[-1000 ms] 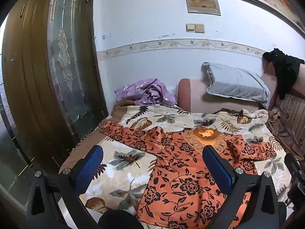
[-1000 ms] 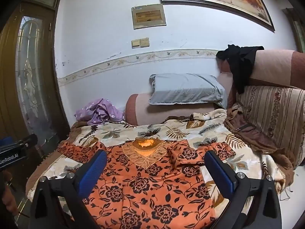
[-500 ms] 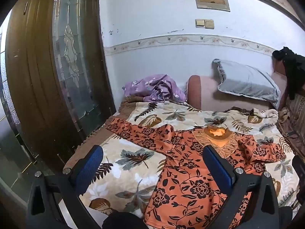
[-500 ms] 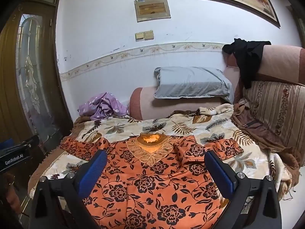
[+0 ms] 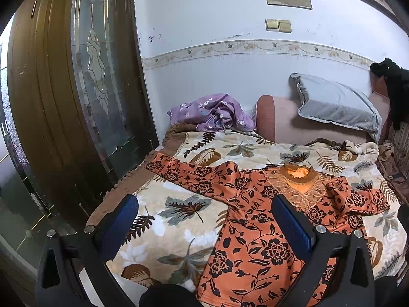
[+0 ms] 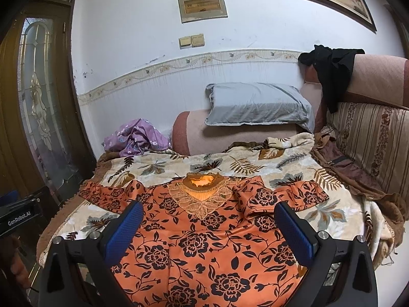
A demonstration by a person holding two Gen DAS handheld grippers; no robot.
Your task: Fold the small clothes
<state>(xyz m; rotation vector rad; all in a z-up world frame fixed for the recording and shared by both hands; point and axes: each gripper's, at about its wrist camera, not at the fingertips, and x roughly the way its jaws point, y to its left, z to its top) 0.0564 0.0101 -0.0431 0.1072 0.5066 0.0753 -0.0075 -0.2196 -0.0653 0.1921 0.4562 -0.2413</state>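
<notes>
On blanket [image 5: 194,217]: blouse [image 6: 209,250] flat | soft, limp, likely slippery | grip sleeve cuffs | left gripper [image 5: 204,227], right gripper [image 6: 209,230] wide, empty

A leaf-print blanket [image 6: 255,163] covered the bed. At its eleven o'clock corner lay a crumpled purple cloth [image 6: 136,138], just beside a pink bolster [image 6: 194,138] along the wall. A grey pillow [image 6: 255,105] leaned on the bolster at twelve o'clock. A black garment [image 6: 332,69] hung over the striped sofa back [image 6: 370,138] at two o'clock. A wooden door [image 5: 64,89] with a glass pane stood at nine o'clock. Two switches [image 6: 191,41] and a framed plaque [image 6: 202,5] were on the wall above.
</notes>
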